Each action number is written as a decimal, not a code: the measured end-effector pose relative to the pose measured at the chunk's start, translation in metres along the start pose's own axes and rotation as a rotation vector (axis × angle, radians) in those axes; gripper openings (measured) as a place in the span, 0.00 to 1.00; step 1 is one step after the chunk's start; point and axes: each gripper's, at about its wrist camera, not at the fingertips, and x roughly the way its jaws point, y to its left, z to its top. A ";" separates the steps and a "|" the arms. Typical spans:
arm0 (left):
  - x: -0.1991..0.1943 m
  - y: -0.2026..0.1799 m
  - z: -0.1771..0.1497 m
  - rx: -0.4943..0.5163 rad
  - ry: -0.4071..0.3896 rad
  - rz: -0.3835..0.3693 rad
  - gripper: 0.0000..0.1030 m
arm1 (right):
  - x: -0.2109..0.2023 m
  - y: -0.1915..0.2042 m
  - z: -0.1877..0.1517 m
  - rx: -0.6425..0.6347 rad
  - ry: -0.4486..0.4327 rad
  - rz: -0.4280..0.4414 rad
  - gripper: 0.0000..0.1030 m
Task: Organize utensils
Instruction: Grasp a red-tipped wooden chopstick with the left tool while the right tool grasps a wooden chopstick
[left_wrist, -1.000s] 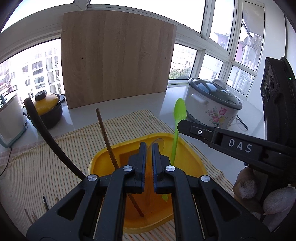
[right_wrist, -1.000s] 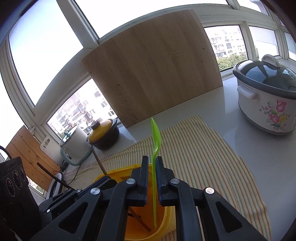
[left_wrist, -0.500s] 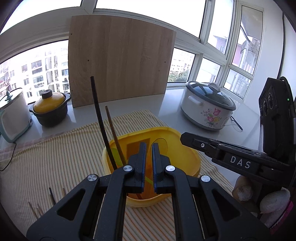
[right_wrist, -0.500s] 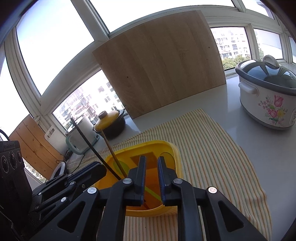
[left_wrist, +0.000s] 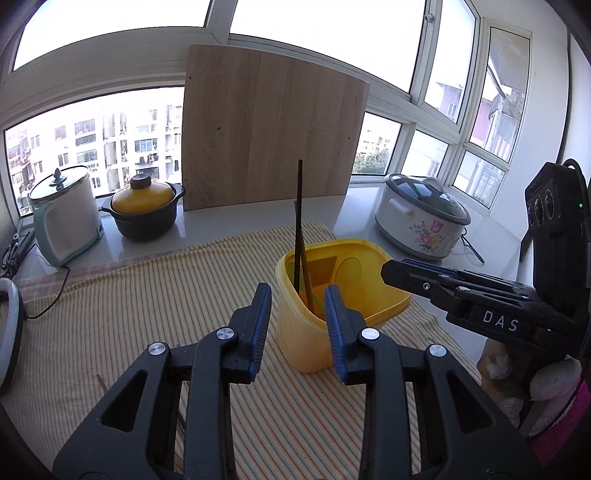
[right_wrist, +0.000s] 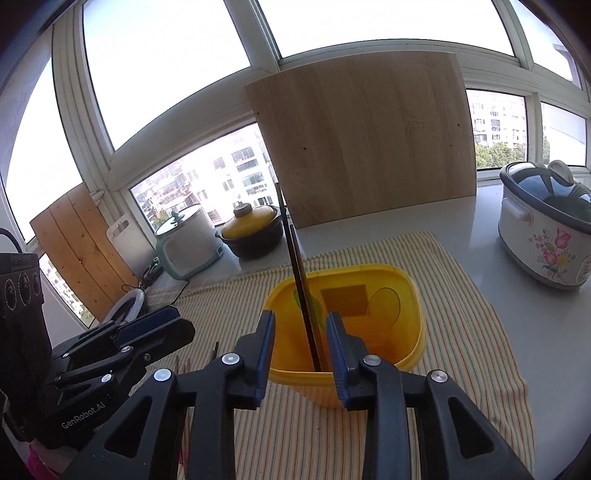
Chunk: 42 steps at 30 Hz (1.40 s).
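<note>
Landmark: wooden board (left_wrist: 271, 136), upright, leaning against the window frame at the back of the white counter (left_wrist: 354, 208).

- Black pot with yellow lid (left_wrist: 144, 206): on the counter just left of the board.
- White and teal cooker with glass lid (left_wrist: 62, 218): further left of the board, beyond the black pot.
- White floral slow cooker (left_wrist: 421, 225): right of the board, on the counter, dark glass lid on.
- Striped yellow cloth (left_wrist: 129, 314): spread on the counter in front of the board.
- Slatted wooden panel (right_wrist: 77, 251): far left of the board, leaning at the window.
- White cutting board with handle slot (right_wrist: 123, 232): between that panel and the cooker.
</note>
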 end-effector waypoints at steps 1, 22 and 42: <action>-0.004 0.007 -0.003 -0.008 0.002 0.008 0.28 | 0.000 0.006 -0.002 -0.017 0.002 0.002 0.32; -0.017 0.171 -0.088 -0.363 0.251 0.156 0.28 | 0.068 0.100 -0.047 -0.216 0.238 0.102 0.44; 0.045 0.206 -0.123 -0.467 0.460 0.305 0.28 | 0.172 0.107 -0.073 -0.161 0.513 0.071 0.42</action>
